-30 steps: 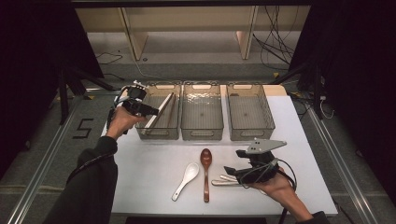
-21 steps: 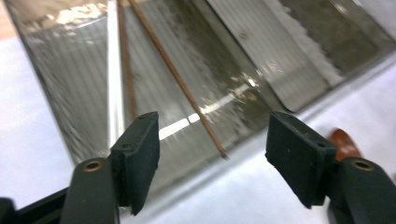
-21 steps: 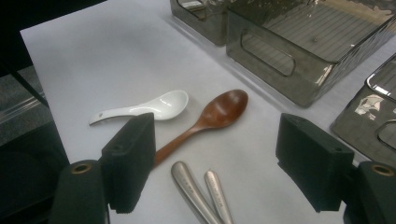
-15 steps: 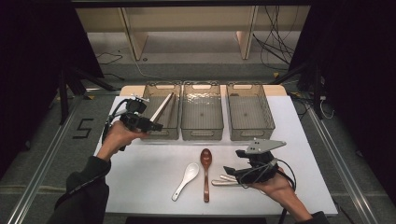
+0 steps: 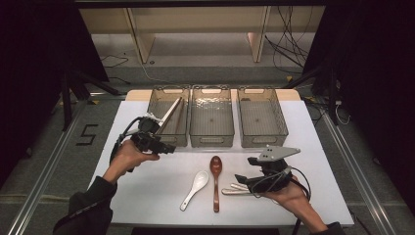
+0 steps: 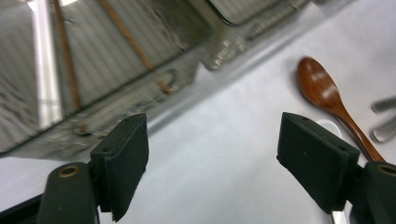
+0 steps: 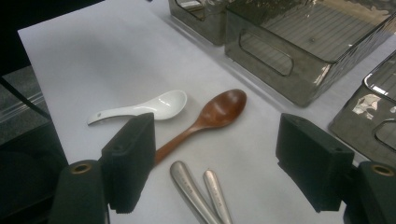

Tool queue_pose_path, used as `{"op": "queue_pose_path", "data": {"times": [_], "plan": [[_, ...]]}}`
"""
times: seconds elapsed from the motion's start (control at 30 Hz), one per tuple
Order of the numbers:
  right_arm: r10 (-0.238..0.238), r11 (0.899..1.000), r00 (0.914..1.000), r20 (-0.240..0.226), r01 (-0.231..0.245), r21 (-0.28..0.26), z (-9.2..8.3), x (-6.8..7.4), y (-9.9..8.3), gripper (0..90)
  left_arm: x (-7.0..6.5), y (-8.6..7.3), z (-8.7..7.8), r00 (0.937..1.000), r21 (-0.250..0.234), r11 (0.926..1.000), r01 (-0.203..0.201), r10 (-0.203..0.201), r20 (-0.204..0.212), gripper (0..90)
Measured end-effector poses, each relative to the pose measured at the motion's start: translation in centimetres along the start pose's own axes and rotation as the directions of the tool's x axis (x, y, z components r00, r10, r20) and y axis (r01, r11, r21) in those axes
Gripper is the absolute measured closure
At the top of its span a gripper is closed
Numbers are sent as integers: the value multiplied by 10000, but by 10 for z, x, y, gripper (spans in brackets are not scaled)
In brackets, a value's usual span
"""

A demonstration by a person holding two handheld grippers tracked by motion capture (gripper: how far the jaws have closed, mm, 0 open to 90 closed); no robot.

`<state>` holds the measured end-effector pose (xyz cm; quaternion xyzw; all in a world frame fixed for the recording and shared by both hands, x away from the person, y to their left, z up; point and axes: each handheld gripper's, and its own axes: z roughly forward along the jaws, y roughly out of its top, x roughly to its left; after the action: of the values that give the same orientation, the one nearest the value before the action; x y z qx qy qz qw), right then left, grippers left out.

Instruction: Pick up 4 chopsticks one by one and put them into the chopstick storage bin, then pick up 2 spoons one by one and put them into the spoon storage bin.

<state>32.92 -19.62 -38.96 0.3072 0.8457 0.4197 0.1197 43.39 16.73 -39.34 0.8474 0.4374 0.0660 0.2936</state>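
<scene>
With your left gripper jaws just opening empty, you are leaving the long utensils in the smoky plastic bin at the table's far-left edge; right gripper waiting released, so withdraw level.

One readable mark: a black digit "5" on the grey floor, left of the white-topped table. No other text legible.

grey floor, wooden shelving, cables
</scene>
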Motion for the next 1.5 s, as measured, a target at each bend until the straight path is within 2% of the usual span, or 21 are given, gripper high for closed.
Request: {"op": "queue_pose_path", "data": {"times": [0.43,0.77,0.97,1.03,1.33,1.4,1.5], "plan": [[66,10000,10000,5,-66,1,-1,-3,-2,294,-29,-12,8,9981,427,9981,-437,417,452,198],[81,10000,9999,-62,-81,24,1,-4,-2,293,-51,-22,17,9934,828,9920,-956,897,718,191],[63,10000,10000,-53,-63,23,1,-4,-1,293,-60,-29,24,9910,1004,9888,-1106,1021,860,190],[49,10000,10000,-56,-49,27,2,-3,-1,293,-62,-31,26,9906,1035,9891,-1051,949,990,190],[37,10000,10000,-47,-37,38,2,-1,-1,293,-75,-40,36,9881,1612,9774,-1369,1232,923,190],[14,10000,10000,-54,-14,71,2,-1,-1,293,-76,-40,37,9887,1584,9785,-1318,1183,917,191],[38,10000,10000,-63,-38,73,3,-2,-1,293,-78,-41,39,9878,1715,9749,-1423,1287,877,197]]}}
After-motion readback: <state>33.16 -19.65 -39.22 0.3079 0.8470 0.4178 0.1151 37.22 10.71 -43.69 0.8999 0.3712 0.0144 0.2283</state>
